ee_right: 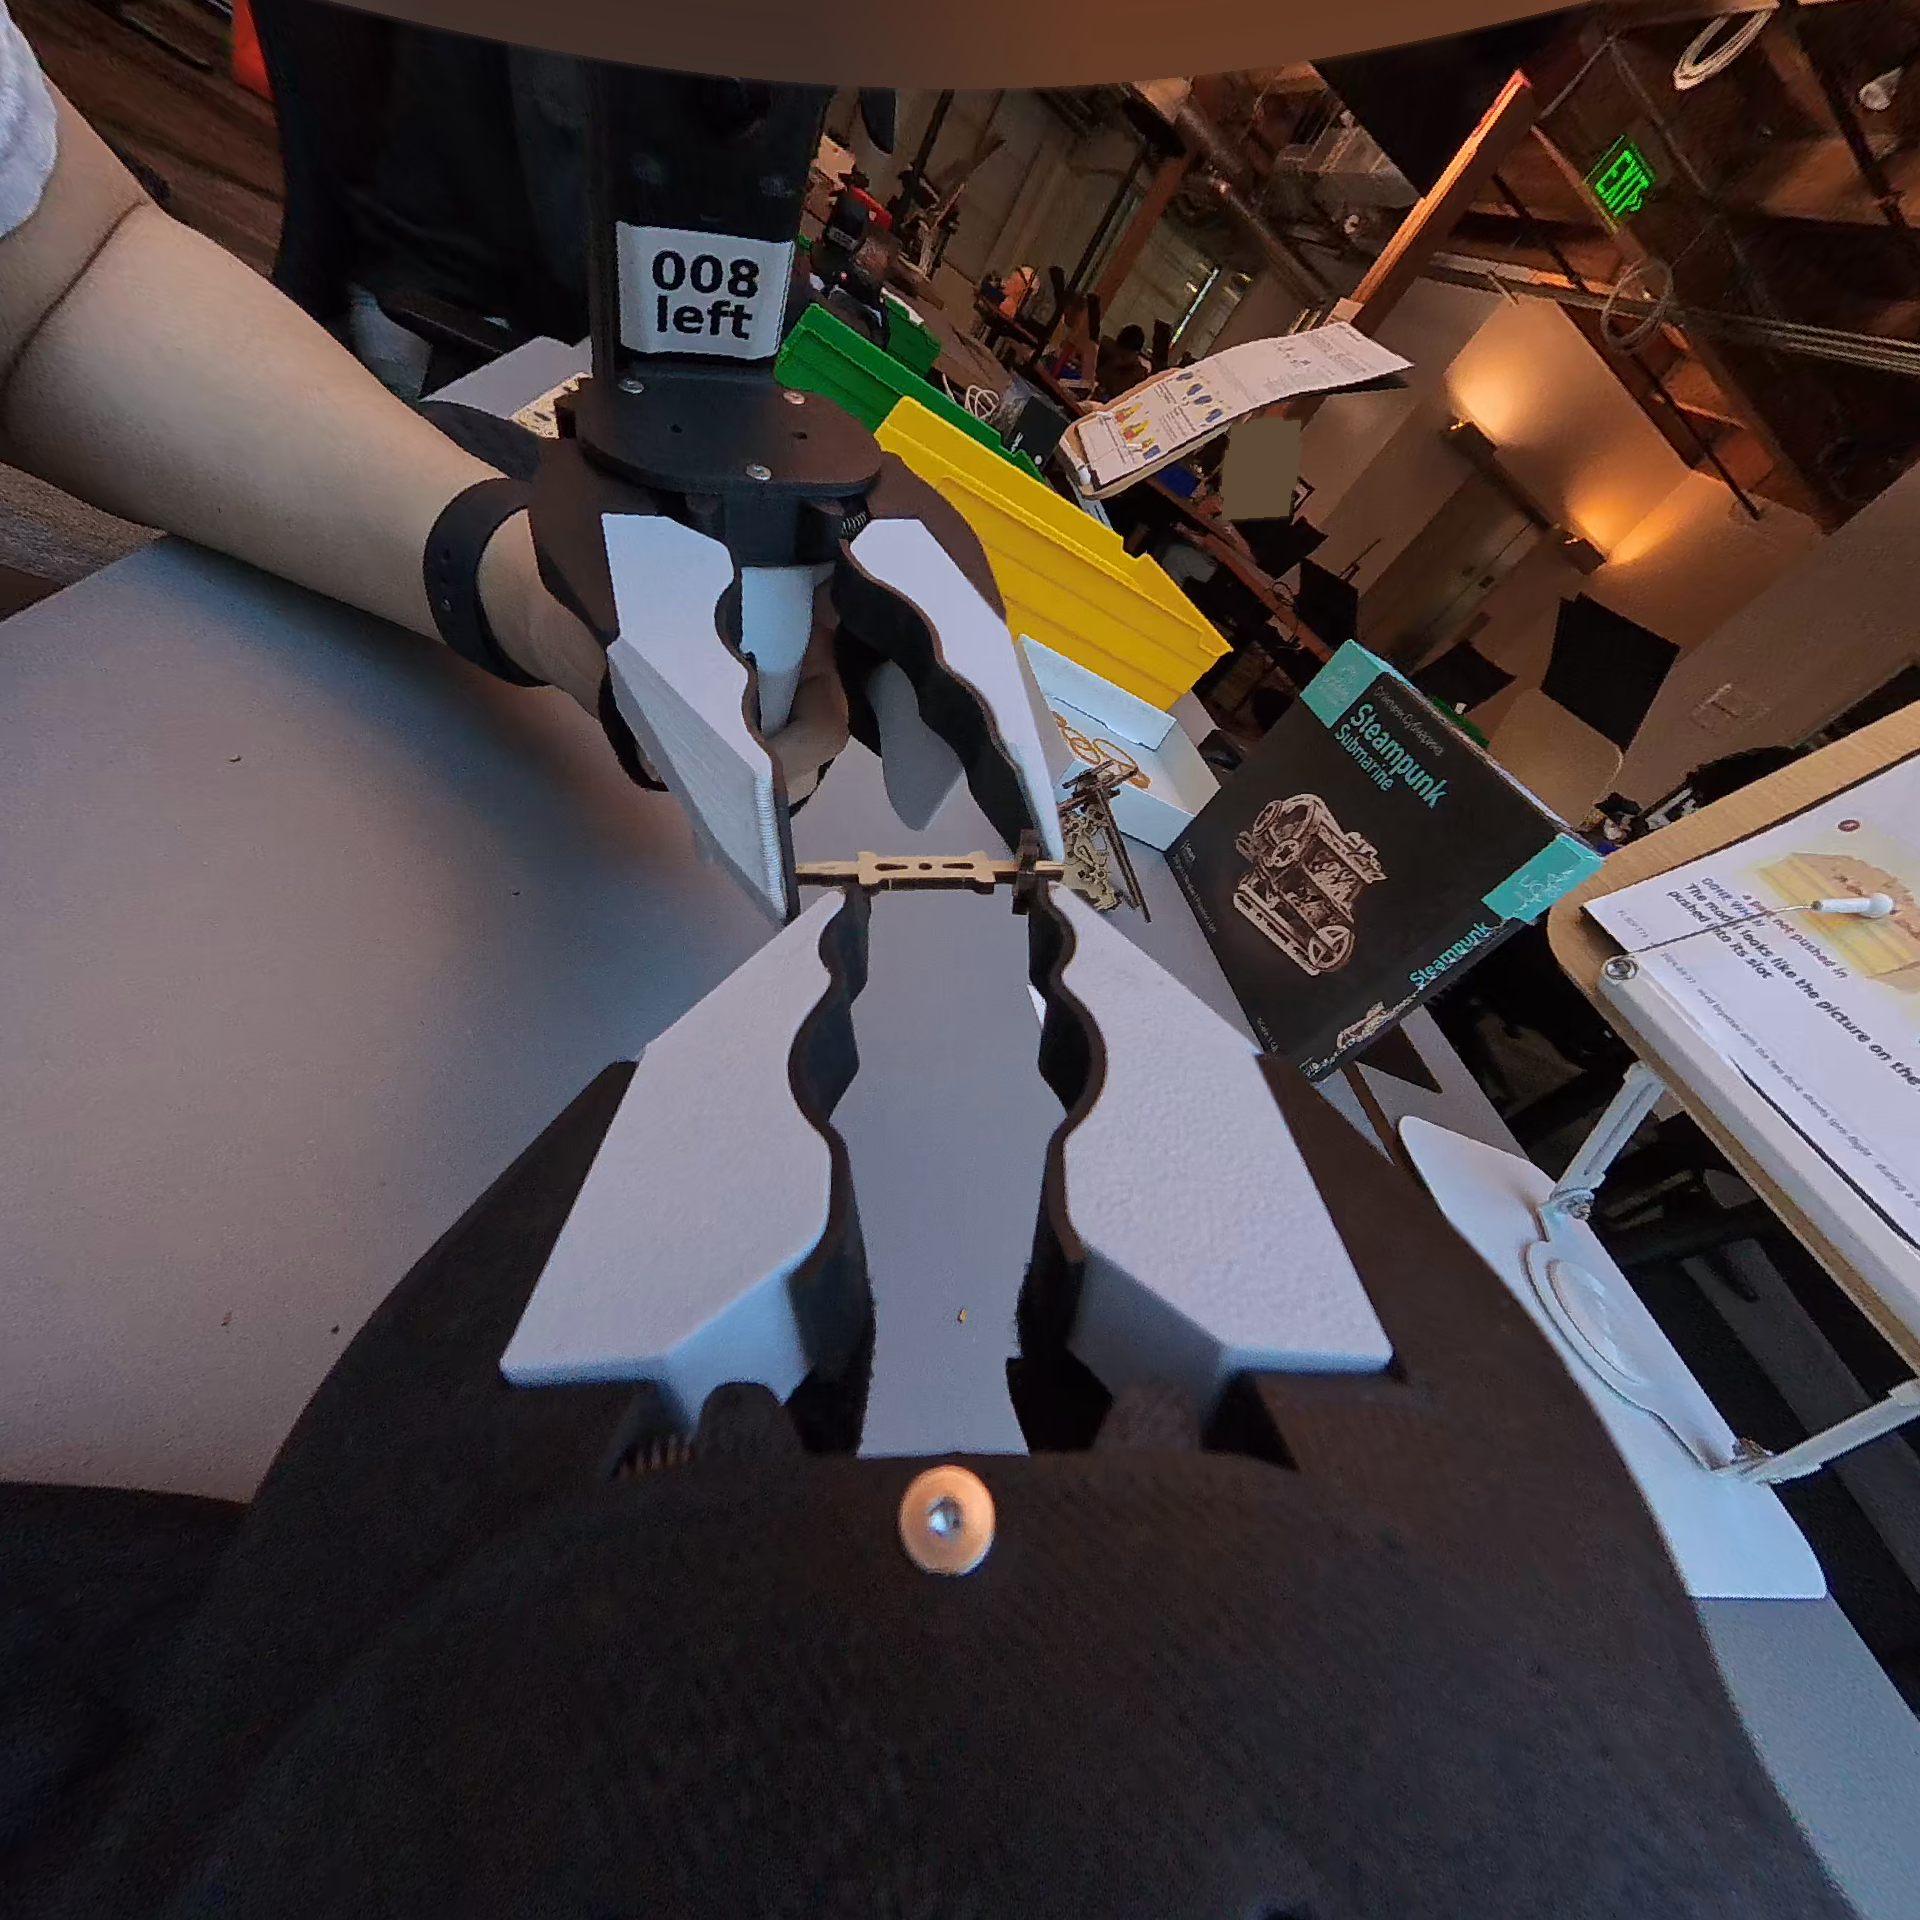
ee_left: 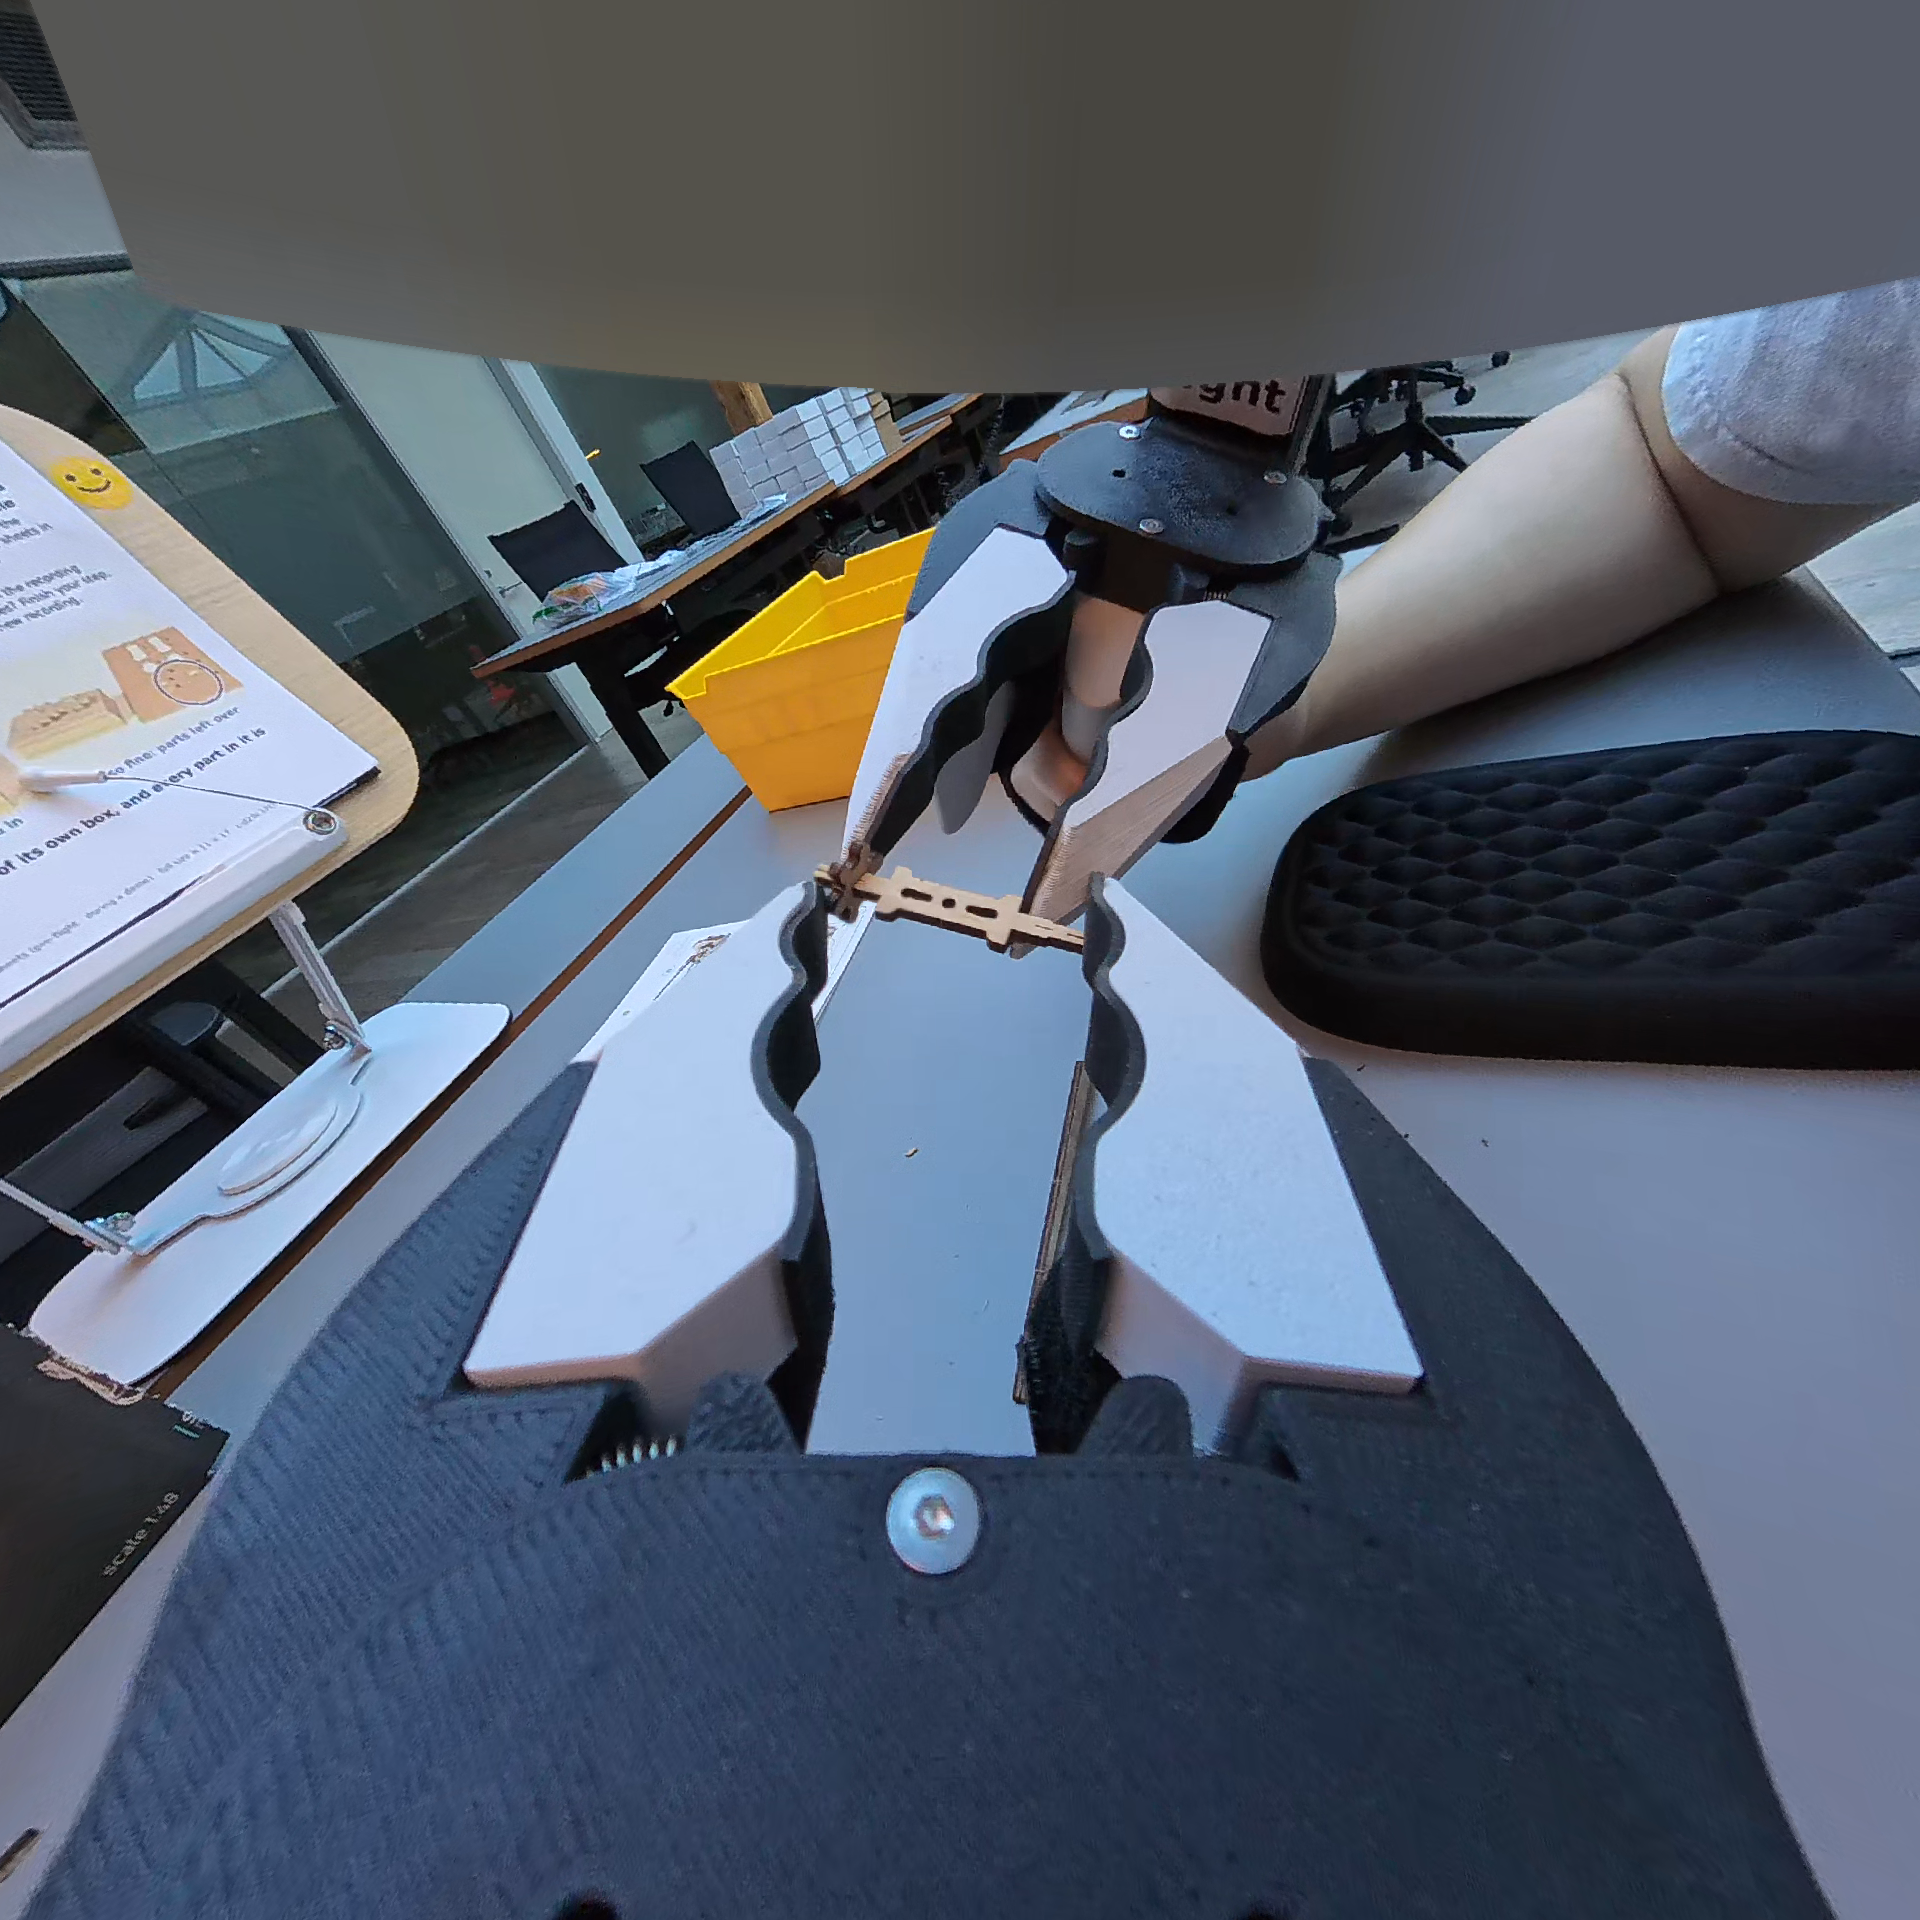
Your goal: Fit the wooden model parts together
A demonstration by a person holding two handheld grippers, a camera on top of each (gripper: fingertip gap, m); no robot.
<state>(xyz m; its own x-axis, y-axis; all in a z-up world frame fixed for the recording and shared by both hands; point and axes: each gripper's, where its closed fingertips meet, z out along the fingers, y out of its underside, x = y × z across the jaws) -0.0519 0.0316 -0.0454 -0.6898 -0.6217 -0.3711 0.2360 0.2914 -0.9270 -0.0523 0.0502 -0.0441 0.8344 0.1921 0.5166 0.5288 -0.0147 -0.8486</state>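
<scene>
A thin slotted wooden strip (ee_left: 935,900) (ee_right: 925,871) hangs level above the grey table (ee_left: 1558,1195), between two grippers that face each other. A small wooden cross piece (ee_left: 854,883) (ee_right: 1025,873) sits on one end of it. My left gripper (ee_left: 956,899) (ee_right: 912,873) spans the strip's length, with a fingertip at each end. My right gripper (ee_right: 940,904) (ee_left: 953,890) meets it from the other side. One of its tips is at the cross piece and the other is near the far end. Both sets of jaws stand wide and are closed lengthwise on the strip.
A yellow bin (ee_left: 800,707) (ee_right: 1060,561) stands behind the grippers. A black mesh pad (ee_left: 1600,894) lies under the right forearm. An instruction sheet on a stand (ee_left: 156,727) (ee_right: 1787,987), a black kit box (ee_right: 1371,862) and a white box (ee_right: 1122,748) with a wooden sub-assembly (ee_right: 1096,842) are nearby. The tips of both grippers are at nearly the same place.
</scene>
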